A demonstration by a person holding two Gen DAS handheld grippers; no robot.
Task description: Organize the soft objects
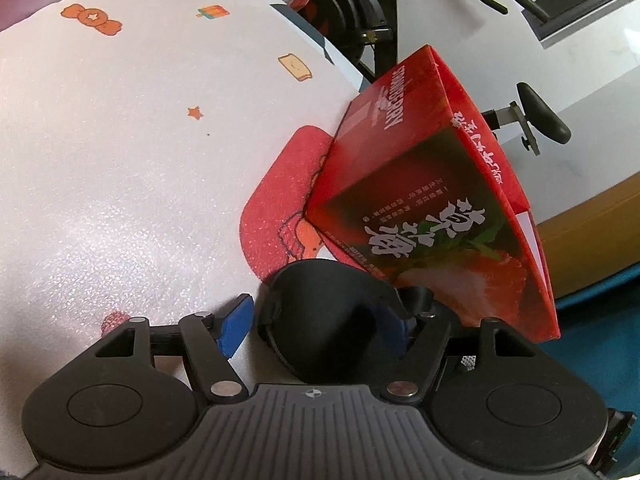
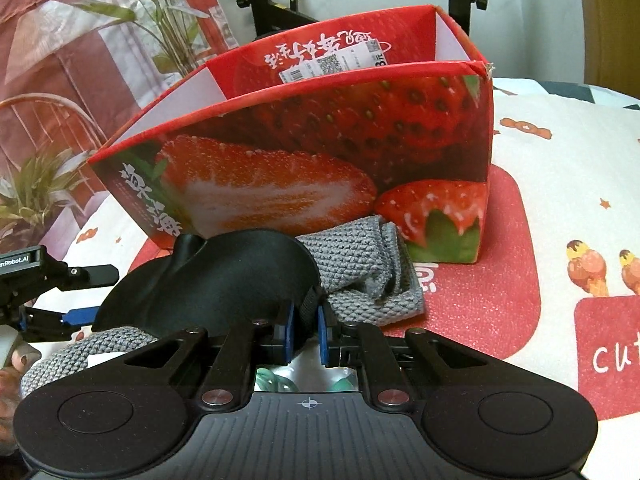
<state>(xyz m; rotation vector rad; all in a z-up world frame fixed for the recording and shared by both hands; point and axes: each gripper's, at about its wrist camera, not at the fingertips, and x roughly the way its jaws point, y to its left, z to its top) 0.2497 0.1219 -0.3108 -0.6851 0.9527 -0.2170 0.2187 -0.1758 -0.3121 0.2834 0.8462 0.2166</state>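
Both grippers sit low over the bed, just in front of the strawberry box (image 2: 328, 152). My right gripper (image 2: 306, 330) is nearly closed, its blue pads (image 2: 285, 332) pinching the dark strap at the edge of a black eye mask (image 2: 216, 276), so that piece is in its grip. My left gripper (image 1: 316, 330) has its jaws standing well apart; the left blue pad (image 1: 234, 330) is clear of the mask's black cup (image 1: 320, 316), which lies between the fingers, and the other pad is mostly hidden behind the cup, so I cannot tell whether it touches. From what shows, the left one is not pressing on anything. In the right wrist view the mask's rounded cup bulges up just beyond my fingers, and behind it a grey knitted cloth (image 2: 368, 268) lies crumpled against the foot of the box, touching its front wall. Another stretch of grey knit (image 2: 76, 356) curls at the lower left of that view, near my left gripper's fingers, which come in from the left edge. The box stands open-topped on the white bedspread (image 1: 120, 160), partly over a red printed patch (image 1: 280, 184), tilted in the left wrist view with its printed side toward me. A white label (image 2: 340, 64) is stuck on the inside of its far wall. I cannot see its floor.
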